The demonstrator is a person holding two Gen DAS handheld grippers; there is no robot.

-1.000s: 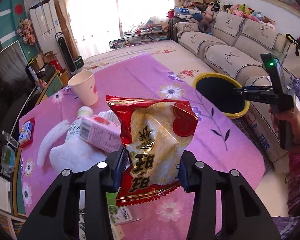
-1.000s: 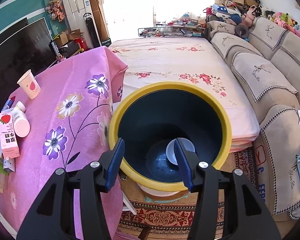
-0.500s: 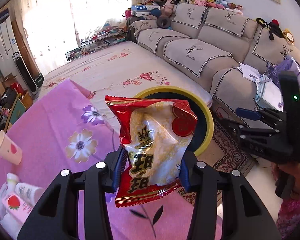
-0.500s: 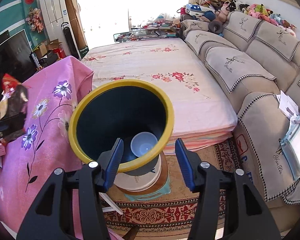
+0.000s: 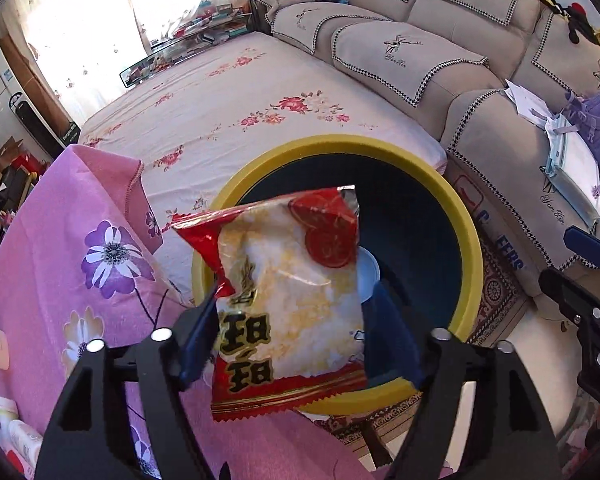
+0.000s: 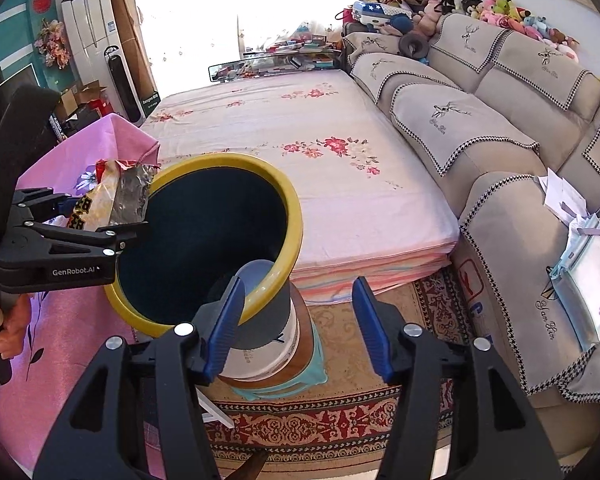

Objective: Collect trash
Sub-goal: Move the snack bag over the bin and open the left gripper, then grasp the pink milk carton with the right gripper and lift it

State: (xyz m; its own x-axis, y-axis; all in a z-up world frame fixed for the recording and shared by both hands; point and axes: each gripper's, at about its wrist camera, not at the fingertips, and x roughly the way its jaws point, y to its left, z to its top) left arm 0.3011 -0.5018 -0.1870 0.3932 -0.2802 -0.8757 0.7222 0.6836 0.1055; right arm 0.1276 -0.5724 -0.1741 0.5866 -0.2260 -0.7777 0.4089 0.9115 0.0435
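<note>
Jaws on your left gripper [image 5: 288, 344] are opening, with the red snack bag [image 5: 292, 304] between them; its left edge looks close against the left pad, the right pad stands clear. The bag hangs over the near rim of the yellow-rimmed bin [image 5: 465, 240], centre frame. Your right gripper [image 6: 300, 324] is opening too, roughly half wide; its left pad sits at the bin's rim [image 6: 284, 216], though you cannot tell whether it touches. Pink flowered tabletop [image 5: 60, 248] fills the lower left. A floral bed [image 5: 228, 108] lies beyond the bin, a beige sofa [image 5: 411, 56] runs along the upper right, and a patterned rug [image 6: 339, 412] covers the floor below.
</note>
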